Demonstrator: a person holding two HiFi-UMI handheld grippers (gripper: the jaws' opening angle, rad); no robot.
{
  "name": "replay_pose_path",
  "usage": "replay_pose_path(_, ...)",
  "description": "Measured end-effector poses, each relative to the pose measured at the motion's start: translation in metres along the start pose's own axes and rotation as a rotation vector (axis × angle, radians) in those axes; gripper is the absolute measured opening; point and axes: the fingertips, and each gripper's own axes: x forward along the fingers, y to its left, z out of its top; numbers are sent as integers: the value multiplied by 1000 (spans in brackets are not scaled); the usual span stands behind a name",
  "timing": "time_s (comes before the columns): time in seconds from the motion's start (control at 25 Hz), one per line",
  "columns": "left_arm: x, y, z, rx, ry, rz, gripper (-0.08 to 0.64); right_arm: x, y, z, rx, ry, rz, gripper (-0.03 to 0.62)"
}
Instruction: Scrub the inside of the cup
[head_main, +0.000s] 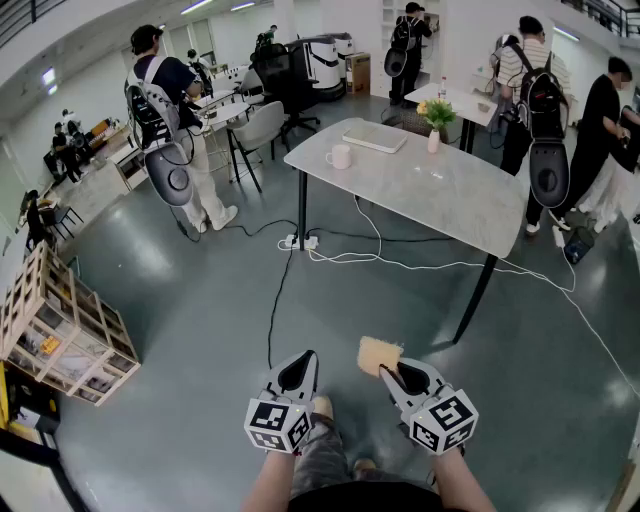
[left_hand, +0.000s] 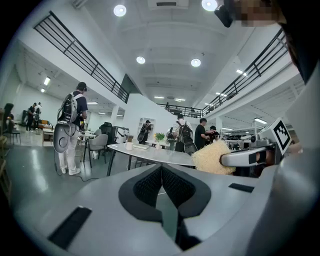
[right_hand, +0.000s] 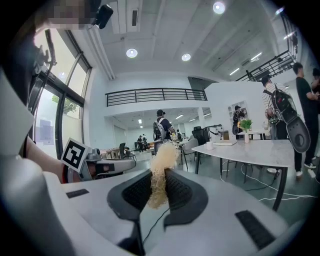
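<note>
A white cup (head_main: 339, 156) stands near the left end of the pale table (head_main: 440, 195), far ahead of both grippers; it also shows small in the left gripper view (left_hand: 129, 145) and as the cup (right_hand: 209, 145) in the right gripper view. My right gripper (head_main: 390, 368) is shut on a yellowish fibrous sponge (head_main: 377, 355), and the sponge (right_hand: 160, 167) sticks up between the pads. My left gripper (head_main: 304, 360) is shut with nothing in it, its pads meeting (left_hand: 161, 175). From the left gripper view the sponge (left_hand: 212, 157) appears at the right.
A flat book or tray (head_main: 375, 138) and a small potted plant (head_main: 437, 117) share the table. White cables (head_main: 400, 262) trail over the floor under it. A wooden crate (head_main: 60, 325) stands at the left. Several people with backpacks (head_main: 165, 110) stand around.
</note>
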Motion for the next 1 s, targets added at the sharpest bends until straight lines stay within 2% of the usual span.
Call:
replay_pose_path(0.48, 92, 99, 19, -19, 21, -23, 14, 141, -44, 24, -12, 29, 6, 61)
replay_pose_path(0.76, 144, 158, 37, -30, 43, -53, 14, 215, -68, 44, 3, 48, -12, 61)
replay_pose_path(1.0, 169, 198, 40, -35, 62, -81, 14, 258, -88, 50, 32, 46, -53, 61)
